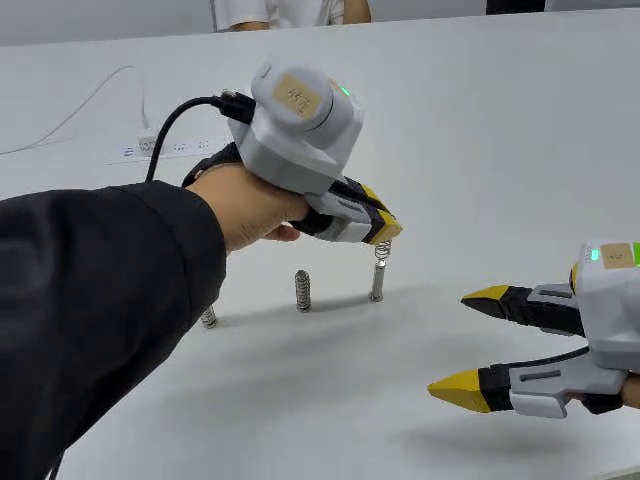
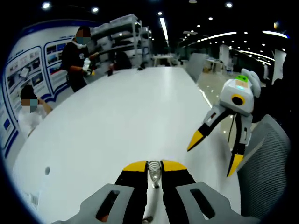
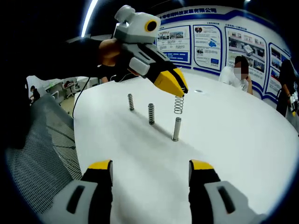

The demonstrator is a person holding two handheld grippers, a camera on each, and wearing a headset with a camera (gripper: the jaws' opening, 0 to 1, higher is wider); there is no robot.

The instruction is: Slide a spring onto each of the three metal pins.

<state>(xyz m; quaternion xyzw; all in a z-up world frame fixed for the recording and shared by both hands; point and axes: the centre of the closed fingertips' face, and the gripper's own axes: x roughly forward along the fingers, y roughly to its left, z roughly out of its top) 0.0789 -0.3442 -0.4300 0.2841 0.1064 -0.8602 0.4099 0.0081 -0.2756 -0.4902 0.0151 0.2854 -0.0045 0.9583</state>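
Three metal pins stand in a row on the white table (image 1: 480,130). The left pin (image 1: 208,317) and the middle pin (image 1: 303,290) each carry a spring. The right pin (image 1: 377,282) (image 3: 176,129) is bare. My left gripper (image 1: 385,232) (image 2: 153,167) is shut on a spring (image 1: 382,249) (image 2: 153,169) (image 3: 178,104) and holds it just above the bare pin's top, not touching it. My right gripper (image 1: 470,345) (image 3: 150,165) hovers open to the right of the pins with nothing between its fingers.
A white power strip (image 1: 165,149) with a cable lies at the table's far left. A person sits at the far edge (image 1: 285,12). A mesh chair (image 3: 42,140) stands beside the table. Other people stand in the room behind (image 2: 77,56).
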